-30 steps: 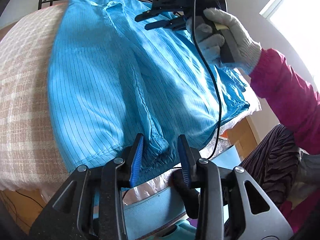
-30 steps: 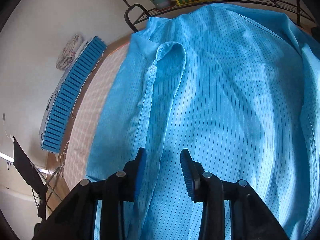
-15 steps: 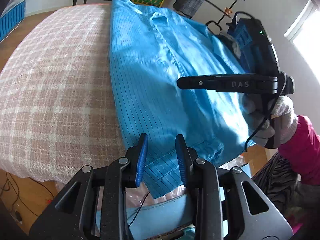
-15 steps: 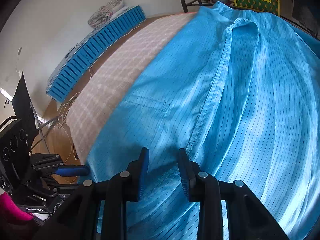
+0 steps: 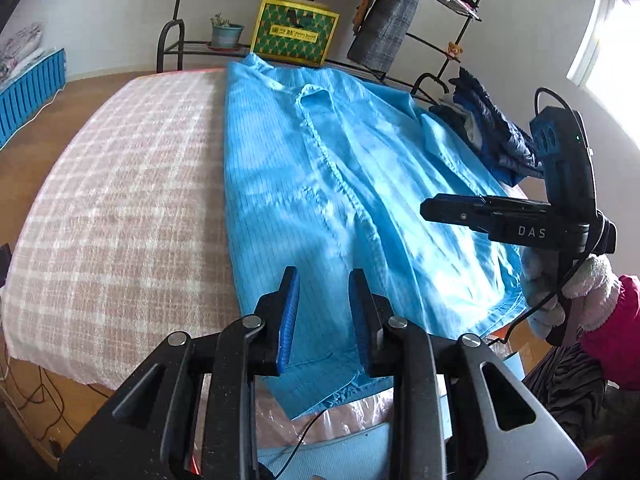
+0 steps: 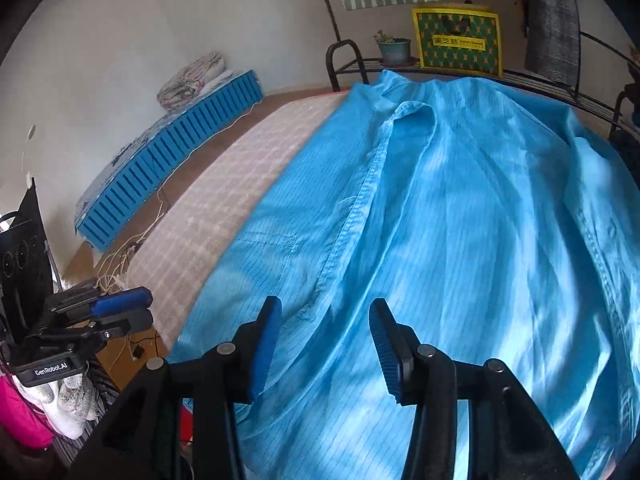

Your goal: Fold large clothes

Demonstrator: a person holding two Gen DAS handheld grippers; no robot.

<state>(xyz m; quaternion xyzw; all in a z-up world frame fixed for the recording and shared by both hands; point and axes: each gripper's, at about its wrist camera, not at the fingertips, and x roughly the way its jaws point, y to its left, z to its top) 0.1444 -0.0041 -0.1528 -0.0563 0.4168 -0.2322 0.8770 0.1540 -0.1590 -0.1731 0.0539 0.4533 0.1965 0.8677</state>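
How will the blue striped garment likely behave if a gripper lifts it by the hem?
The blue garment is probably floppy: it lies rippled and drapes over the checked surface's edge. Its sheen suggests thin, light, perhaps slippery fabric, so a shallow pinch may slip.

The left wrist view looks from the near hem along the bright blue pinstriped garment (image 5: 320, 184) toward its collar, low and close, with the right tool (image 5: 432, 209) at its right edge. The right wrist view sits closer over the same cloth, facing the same far wall, perhaps slightly leftward. Both share the yellow-green patterned box (image 6: 458, 42).
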